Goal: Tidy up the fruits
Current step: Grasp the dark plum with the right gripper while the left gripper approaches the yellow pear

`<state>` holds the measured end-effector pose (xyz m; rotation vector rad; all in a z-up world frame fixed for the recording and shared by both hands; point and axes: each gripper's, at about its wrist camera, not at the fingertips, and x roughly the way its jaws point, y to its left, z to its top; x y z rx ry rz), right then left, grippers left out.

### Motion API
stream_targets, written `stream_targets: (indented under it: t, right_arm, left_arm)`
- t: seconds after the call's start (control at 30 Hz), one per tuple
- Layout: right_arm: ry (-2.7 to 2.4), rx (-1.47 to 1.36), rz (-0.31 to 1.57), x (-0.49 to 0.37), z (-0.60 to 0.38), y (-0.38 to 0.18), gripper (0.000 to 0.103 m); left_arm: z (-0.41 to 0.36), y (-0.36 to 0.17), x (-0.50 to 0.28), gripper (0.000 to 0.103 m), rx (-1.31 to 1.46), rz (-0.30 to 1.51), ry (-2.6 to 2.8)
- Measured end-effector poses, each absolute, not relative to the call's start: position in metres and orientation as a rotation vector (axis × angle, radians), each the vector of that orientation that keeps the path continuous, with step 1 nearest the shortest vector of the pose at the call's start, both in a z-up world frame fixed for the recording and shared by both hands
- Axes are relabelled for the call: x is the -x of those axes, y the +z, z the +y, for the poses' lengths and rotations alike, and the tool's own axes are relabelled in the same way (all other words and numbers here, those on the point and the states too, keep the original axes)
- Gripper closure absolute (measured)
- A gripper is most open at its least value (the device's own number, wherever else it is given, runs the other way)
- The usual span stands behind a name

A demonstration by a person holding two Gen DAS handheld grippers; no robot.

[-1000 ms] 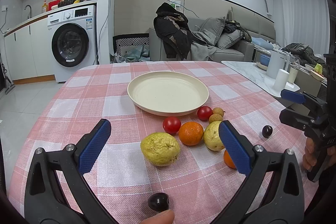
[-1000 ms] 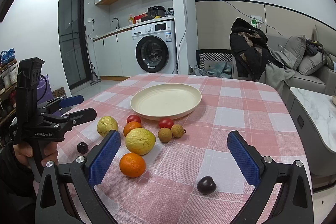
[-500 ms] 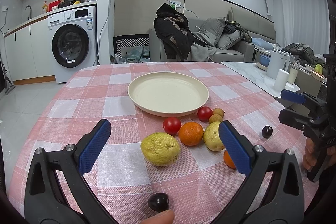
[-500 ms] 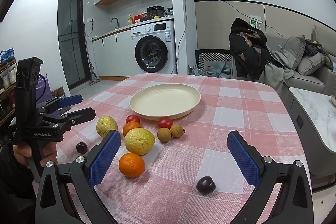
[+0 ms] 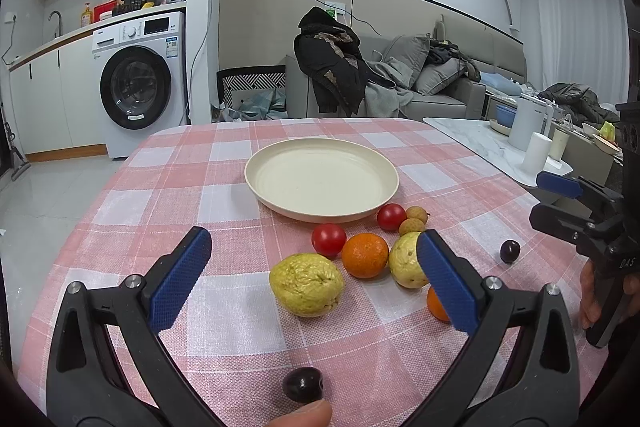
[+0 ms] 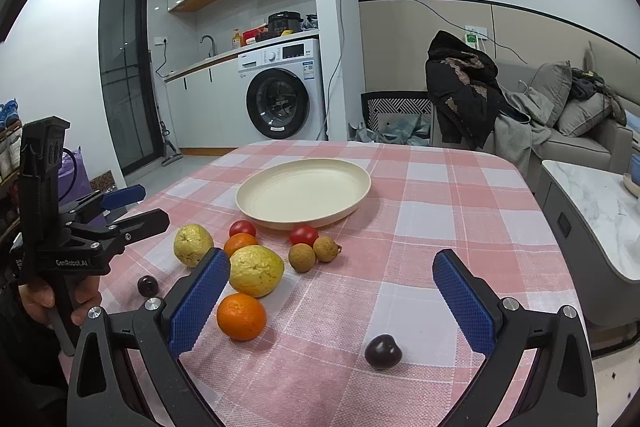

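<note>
Beside the right tool point(image 6: 330, 295), spread wide: whole orange point(image 6: 241, 316), half-hidden from the left view.

The left tool point(image 5: 312, 269) hangs wide apart over a yellow guava point(image 5: 306, 284) near the empty plate point(image 5: 322, 183).

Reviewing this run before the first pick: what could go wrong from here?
1. The fruits are round and the cluster is tight: closing on the near guava may nudge the orange and tomato beside it.
2. The dark plum lies alone near the table edge and could roll off if bumped.
3. Both hand-held grippers, left and right, face the same cluster and may collide.
</note>
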<state>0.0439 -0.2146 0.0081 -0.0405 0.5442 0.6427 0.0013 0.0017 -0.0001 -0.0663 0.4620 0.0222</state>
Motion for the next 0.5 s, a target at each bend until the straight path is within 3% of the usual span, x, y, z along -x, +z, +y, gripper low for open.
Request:
stream_targets:
  t: [0.5]
  right_arm:
    - [0.566, 0.05, 0.653, -0.057, -0.216, -0.003, 0.0]
  left_arm:
    - [0.003, -0.001, -0.004, 0.001, 0.071, 0.482, 0.027]
